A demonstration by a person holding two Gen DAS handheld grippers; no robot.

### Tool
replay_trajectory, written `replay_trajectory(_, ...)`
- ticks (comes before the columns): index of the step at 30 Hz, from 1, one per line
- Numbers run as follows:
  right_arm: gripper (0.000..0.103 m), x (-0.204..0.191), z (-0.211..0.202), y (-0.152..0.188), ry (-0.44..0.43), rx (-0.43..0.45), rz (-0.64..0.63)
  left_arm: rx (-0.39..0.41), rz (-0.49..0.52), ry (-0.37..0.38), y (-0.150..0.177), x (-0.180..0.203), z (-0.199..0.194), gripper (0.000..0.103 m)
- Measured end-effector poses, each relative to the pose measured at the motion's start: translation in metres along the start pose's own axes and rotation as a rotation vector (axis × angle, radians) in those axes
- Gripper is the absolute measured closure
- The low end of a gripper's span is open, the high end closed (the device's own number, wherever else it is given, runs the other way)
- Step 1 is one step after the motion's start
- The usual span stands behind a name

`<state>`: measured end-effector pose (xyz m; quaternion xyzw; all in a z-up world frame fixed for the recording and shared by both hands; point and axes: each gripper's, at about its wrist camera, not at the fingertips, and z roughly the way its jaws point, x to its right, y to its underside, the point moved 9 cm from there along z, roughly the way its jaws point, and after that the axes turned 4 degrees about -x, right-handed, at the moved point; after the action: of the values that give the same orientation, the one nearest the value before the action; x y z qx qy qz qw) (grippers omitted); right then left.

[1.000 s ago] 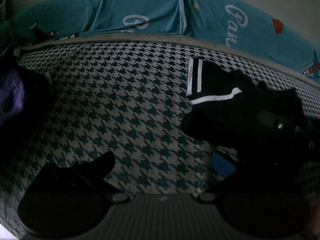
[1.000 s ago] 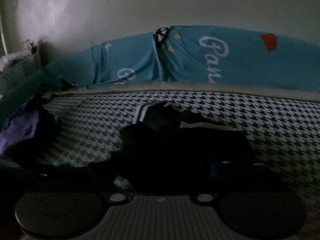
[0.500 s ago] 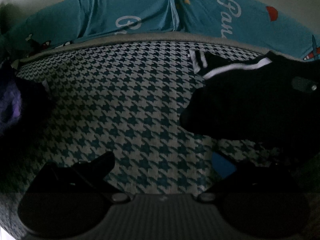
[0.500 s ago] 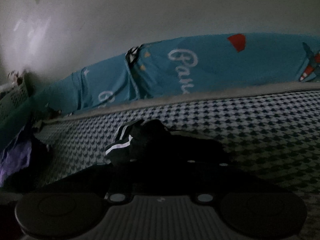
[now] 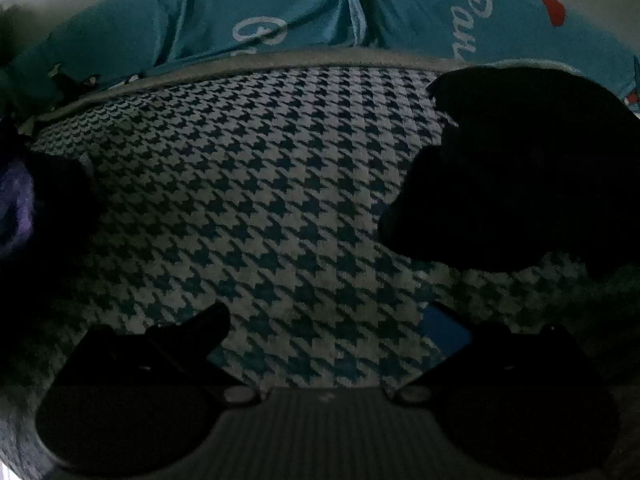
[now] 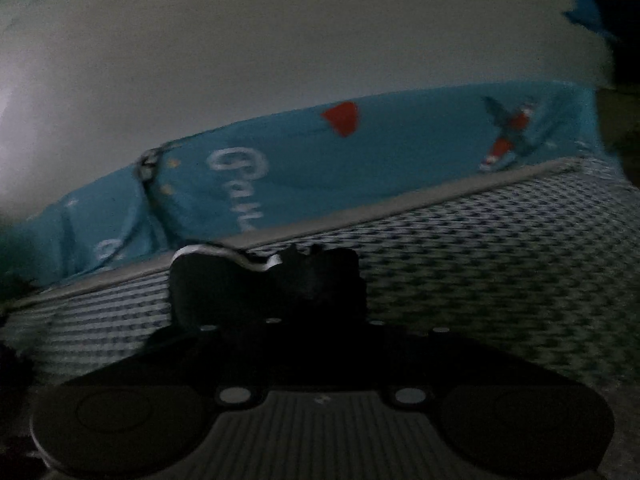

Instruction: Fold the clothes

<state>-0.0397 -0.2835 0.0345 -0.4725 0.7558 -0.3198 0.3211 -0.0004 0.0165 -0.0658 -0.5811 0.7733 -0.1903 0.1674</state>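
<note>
Garment (image 6: 264, 292), dark with a white stripe, hangs bunched from the right gripper (image 6: 296, 320) above the houndstooth bed (image 5: 260, 200); the jaws have just been closing and now clench on the cloth. Seen from the left wrist, the same garment shows as a black mass at the right, lifted off the bed. The left gripper (image 5: 332, 324) hovers low over the bare cover, its jaws released and nothing between them. Blue bedding (image 5: 280, 12) lies along the far edge against the wall (image 6: 280, 40); a purple heap (image 5: 16, 200) sits at the left margin.

Progress, as judged: early. The garment is picked up but not yet spread, and no fold shows; flattening and folding remain.

Change from a second ago: the garment then lay crumpled on the bed with its stripes plainly visible and the right jaws wide; it is now raised, and the right view has swung toward the wall. The left gripper has hardly shifted.
</note>
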Motion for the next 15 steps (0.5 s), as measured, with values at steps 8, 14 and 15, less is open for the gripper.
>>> replay_trajectory(8, 0.084, 0.047, -0.011, -0.005, 0.069, -0.028, 0.134, -0.019, -0.026, -0.046, 0.003, 0.010, 0.009, 0.000)
replay_trajectory(14, 0.063, 0.049, -0.019, -0.012, 0.048, -0.005, 0.127, -0.006, -0.088, 0.021, -0.021, 0.033, 0.005, 0.000)
replay_trajectory(15, 0.060, 0.049, -0.020, -0.014, 0.042, 0.004, 0.129, -0.004, -0.087, 0.031, -0.026, 0.040, 0.007, 0.000)
